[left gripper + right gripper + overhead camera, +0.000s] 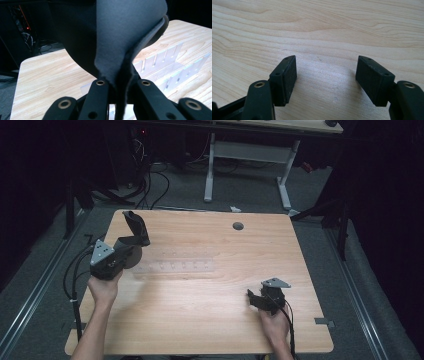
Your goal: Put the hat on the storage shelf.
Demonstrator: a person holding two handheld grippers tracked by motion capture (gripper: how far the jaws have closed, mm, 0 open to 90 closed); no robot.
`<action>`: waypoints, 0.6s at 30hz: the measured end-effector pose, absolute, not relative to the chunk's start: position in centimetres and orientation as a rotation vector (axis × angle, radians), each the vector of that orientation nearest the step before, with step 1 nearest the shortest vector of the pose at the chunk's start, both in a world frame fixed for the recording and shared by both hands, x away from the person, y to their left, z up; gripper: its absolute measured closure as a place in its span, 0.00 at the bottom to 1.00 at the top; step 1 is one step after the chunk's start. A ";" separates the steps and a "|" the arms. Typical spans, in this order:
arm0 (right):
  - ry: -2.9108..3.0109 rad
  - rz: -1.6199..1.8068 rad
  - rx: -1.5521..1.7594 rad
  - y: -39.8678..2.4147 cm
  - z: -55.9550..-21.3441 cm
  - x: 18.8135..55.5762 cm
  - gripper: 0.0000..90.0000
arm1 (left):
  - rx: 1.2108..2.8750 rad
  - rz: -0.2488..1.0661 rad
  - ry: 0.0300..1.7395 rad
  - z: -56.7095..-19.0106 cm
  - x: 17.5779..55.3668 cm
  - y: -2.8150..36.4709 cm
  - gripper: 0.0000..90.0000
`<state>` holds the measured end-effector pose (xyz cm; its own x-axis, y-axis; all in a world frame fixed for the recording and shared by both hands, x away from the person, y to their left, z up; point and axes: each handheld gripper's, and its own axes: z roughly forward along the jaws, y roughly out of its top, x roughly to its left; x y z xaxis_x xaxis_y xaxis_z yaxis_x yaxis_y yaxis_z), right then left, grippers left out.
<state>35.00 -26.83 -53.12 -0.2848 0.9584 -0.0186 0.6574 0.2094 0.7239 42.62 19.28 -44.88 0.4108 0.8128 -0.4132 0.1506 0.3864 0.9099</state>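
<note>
Pale wooden table (210,305) carries, at the frame's upper left, a dark grey, limp, raw-edged fabric piece (135,227) pinched tight by the left gripper (131,245), while the right gripper (254,299) rests lower right, jaws apart.

No text, label, brand, number or sign can be read in any of the three views. The desk (200,305) is bare pale wood grain with no markings. The dark cloth (125,32) carries no tag or print that shows. The clear rack (172,65) on the desk has plain slots without lettering. The claw pads (287,77) are plain black, with no stamp. Far back, by the cables on the floor, a small red light (143,131) glows, with no legible writing by it.
</note>
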 end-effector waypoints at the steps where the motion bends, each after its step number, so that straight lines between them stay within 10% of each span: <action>1: 2.020 0.849 1.494 -26.8 -53.1 35.0 0.37 | 1.122 0.546 1.094 -45.0 42.7 19.3 0.95; 18: 2.021 0.849 1.493 -26.8 -53.1 35.0 0.37 | 1.138 0.517 1.136 -47.2 42.9 18.9 0.95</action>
